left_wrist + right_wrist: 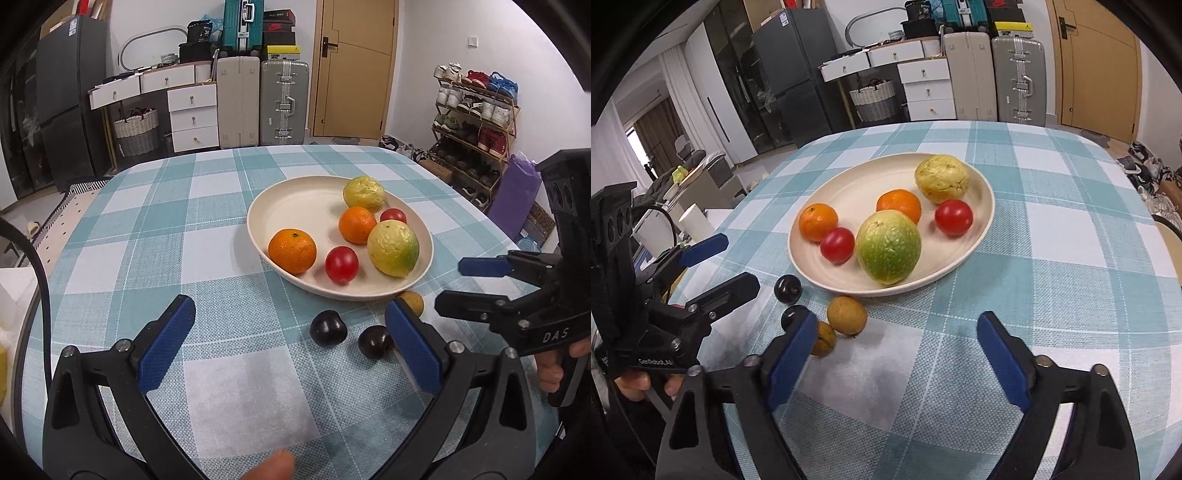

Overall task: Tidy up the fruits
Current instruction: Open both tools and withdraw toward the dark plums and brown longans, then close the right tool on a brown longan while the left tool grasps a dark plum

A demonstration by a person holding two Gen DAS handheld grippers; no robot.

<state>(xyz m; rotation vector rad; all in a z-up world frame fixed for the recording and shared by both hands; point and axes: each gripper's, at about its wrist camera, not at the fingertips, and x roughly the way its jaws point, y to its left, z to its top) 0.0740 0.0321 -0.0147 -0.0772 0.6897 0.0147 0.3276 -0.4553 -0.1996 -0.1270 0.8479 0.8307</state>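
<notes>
A cream oval plate (295, 199) (849, 184) on the checked tablecloth holds two oranges (292, 251) (818, 222), two red tomatoes (341, 264) (837, 245) and two yellow-green fruits (393, 248) (888, 252). On the cloth in front of the plate lie two dark plums (328, 328) (788, 289) and two brown longans (847, 315) (413, 301). My left gripper (291, 345) (720, 266) is open and empty, just short of the plums. My right gripper (899, 354) (454, 286) is open and empty, to the right of the longans.
The table (147, 229) has rounded edges. Behind it stand suitcases (283, 103), white drawers (192, 118), a woven basket (136, 131), a fridge (70, 96) and a shoe rack (476, 118). A white box (11, 295) sits at the left edge.
</notes>
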